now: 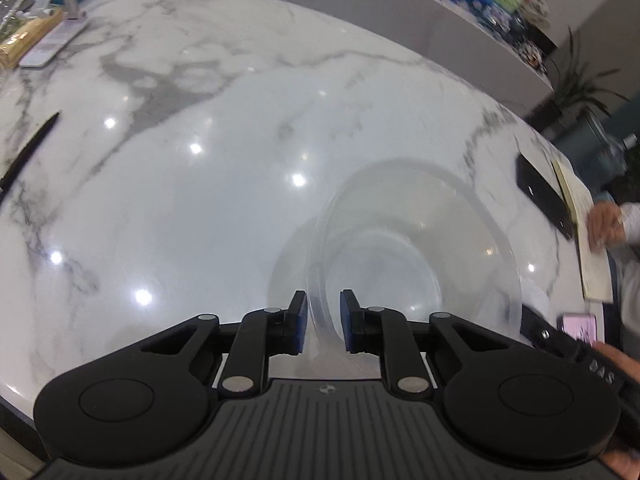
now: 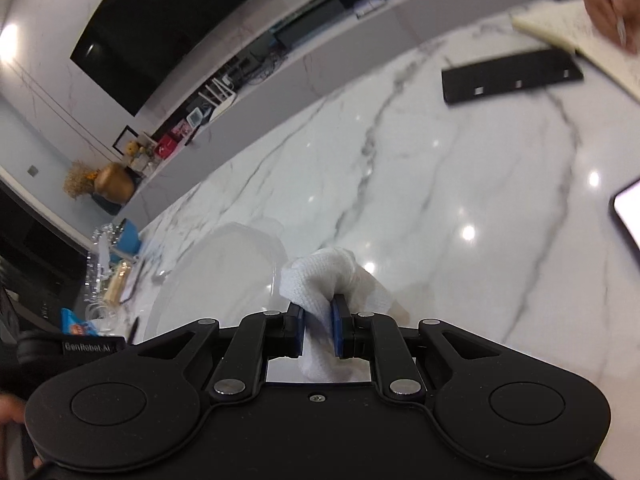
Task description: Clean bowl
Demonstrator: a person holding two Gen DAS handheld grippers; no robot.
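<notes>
A clear plastic bowl (image 1: 420, 248) is tipped on the white marble table (image 1: 180, 200), its opening facing right in the left wrist view. My left gripper (image 1: 323, 312) is shut on the bowl's near rim, one blue pad on each side of the wall. In the right wrist view the bowl (image 2: 224, 272) shows at the lower left as a hazy dome. My right gripper (image 2: 318, 320) is shut on a wadded white cloth (image 2: 332, 276), which bulges out ahead of the pads just right of the bowl.
A flat black slab (image 2: 512, 76) and an open notebook (image 2: 568, 32) lie at the far right, where a person's hand (image 2: 604, 8) writes with a pen. A lit phone (image 2: 628, 216) lies at the right edge. A black pen (image 1: 28, 156) and packets lie far left.
</notes>
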